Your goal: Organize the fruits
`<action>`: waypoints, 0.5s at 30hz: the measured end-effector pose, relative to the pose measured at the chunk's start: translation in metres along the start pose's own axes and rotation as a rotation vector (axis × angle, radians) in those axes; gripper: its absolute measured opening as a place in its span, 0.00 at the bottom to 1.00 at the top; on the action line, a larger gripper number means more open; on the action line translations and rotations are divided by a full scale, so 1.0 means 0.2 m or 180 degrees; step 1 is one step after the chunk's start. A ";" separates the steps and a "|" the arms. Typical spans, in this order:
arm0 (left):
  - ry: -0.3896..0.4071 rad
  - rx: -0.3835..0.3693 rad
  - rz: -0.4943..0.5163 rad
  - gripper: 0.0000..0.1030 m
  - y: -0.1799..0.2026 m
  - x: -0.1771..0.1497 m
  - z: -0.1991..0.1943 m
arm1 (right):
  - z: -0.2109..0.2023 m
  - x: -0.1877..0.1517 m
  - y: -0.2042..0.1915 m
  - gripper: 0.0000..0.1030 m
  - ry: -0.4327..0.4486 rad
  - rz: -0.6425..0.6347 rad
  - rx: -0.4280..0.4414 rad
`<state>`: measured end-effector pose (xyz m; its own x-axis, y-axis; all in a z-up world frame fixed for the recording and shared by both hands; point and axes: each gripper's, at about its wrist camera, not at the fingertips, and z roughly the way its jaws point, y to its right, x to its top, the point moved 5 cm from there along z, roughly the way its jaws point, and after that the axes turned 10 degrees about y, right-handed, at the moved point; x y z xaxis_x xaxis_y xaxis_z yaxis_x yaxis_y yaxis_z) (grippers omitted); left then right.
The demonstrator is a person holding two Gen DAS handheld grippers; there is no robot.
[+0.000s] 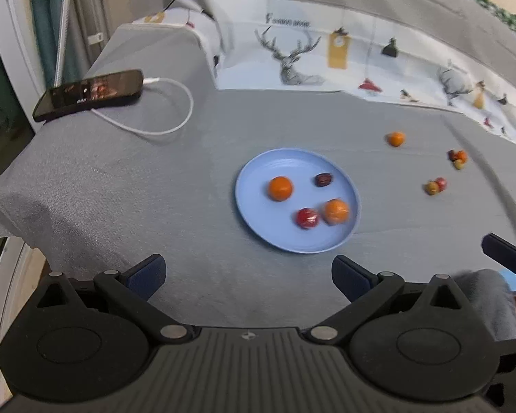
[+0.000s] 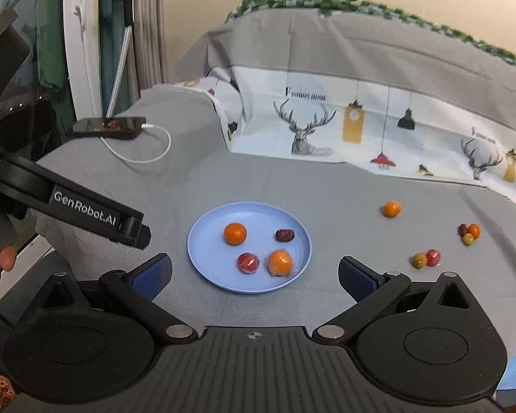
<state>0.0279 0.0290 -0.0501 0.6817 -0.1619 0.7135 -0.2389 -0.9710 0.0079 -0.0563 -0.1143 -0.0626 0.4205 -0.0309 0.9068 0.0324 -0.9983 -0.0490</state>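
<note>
Currently the blue plate [image 2: 203, 268] holds four fruits, while loose fruits [image 2: 426, 258] lie right of it on the grey cloth [image 2: 326, 186]. Both the right gripper [image 2: 254, 275], seemingly nearer them, and left gripper [image 1: 247, 275] are spread wide, empty.

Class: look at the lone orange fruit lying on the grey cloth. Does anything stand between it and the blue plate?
Nothing visible does. Only bare grey cloth lies between the lone orange fruit and the blue plate; the other loose fruits sit off to the side.
</note>
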 end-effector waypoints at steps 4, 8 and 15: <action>0.0094 -0.0026 0.0058 1.00 0.05 -0.02 -0.08 | -0.08 0.01 0.00 0.99 0.0119 -0.0055 -0.0041; 0.0185 -0.0062 0.0100 1.00 0.09 -0.01 -0.14 | -0.14 0.03 0.00 0.99 0.0229 -0.0086 -0.0075; 0.0238 -0.0062 0.0157 1.00 0.13 0.00 -0.18 | -0.20 0.03 0.00 0.99 0.0312 -0.0088 -0.0100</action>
<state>-0.0036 0.0111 -0.0239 0.6154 -0.1951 0.7637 -0.2847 -0.9585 -0.0155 -0.0905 -0.1164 -0.0393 0.3291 -0.0064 0.9443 0.0137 -0.9998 -0.0116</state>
